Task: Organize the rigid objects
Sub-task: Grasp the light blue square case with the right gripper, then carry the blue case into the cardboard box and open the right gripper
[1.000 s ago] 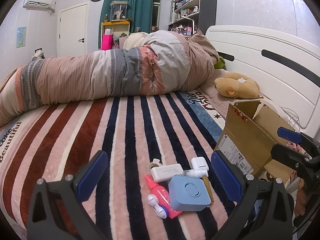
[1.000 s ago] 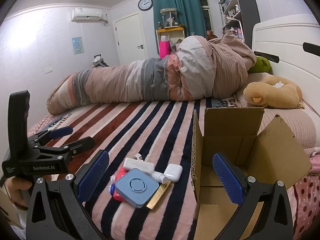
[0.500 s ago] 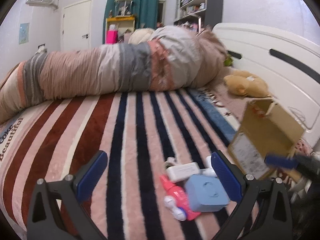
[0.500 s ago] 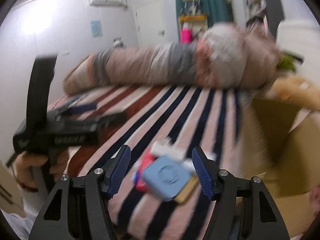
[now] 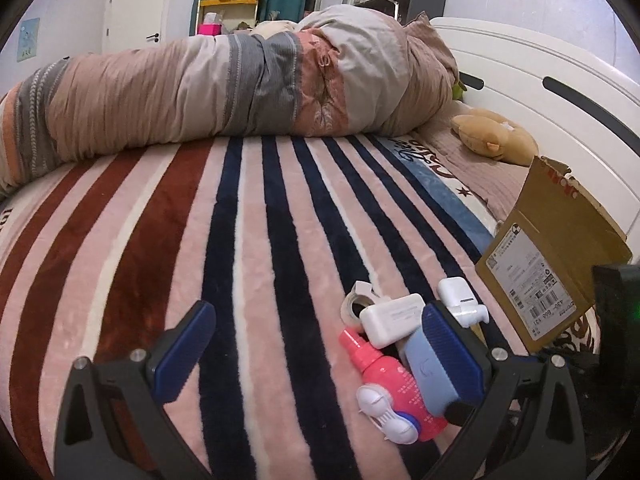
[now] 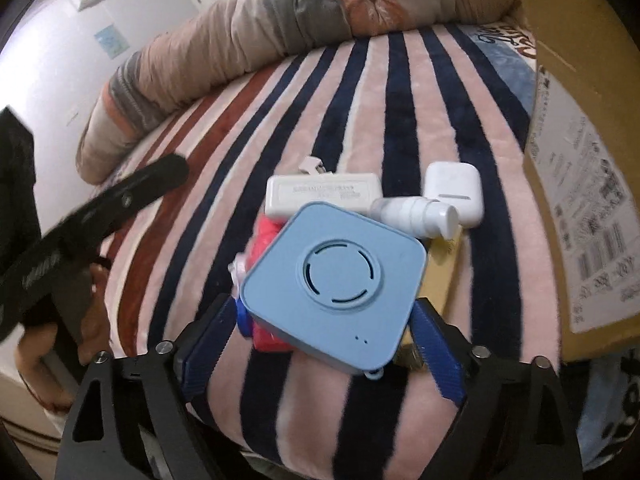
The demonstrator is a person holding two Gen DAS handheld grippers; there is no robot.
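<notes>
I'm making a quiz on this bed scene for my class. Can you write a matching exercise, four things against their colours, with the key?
Things:
1. square device between the right gripper's open fingers
2. spray bottle in the pile
3. earbud case beside the cardboard box
4. plush toy by the headboard

Colours:
A. white
B. tan
C. light blue
D. pink-red

Pairs: 1-C, 2-D, 3-A, 4-B
</notes>
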